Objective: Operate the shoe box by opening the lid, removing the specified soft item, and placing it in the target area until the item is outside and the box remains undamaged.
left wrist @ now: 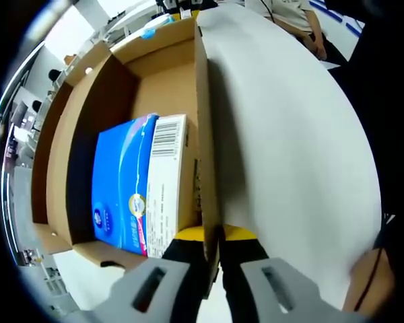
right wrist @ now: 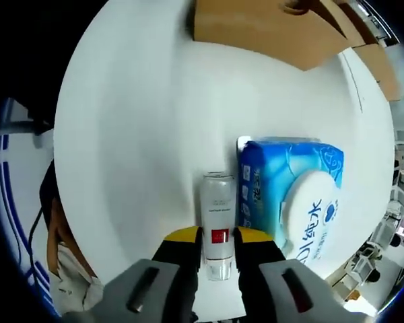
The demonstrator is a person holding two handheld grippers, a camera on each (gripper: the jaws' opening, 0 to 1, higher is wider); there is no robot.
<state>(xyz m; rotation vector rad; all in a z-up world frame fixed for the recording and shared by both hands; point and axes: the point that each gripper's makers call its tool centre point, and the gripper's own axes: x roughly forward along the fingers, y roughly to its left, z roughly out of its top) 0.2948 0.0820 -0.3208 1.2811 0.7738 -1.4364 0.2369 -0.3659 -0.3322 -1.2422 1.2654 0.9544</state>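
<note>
With the shoe box point(left wrist: 155, 87) open and the left gripper point(left wrist: 212, 252) clamped on its wall at lower centre, a blue tissue pack point(left wrist: 131, 185) remains inside, while the right gripper point(right wrist: 219, 252) pinches a slim can point(right wrist: 219, 219) beside the wipes pack point(right wrist: 293, 195) already outside.

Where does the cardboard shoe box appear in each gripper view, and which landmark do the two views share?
Left gripper view: the cardboard box takes up the left half, open, one cardboard panel running down between the left gripper's jaws.
Right gripper view: the box lies along the top edge, right of centre, beyond the slim can and wipes pack.
Shared landmark: the white table.
</note>
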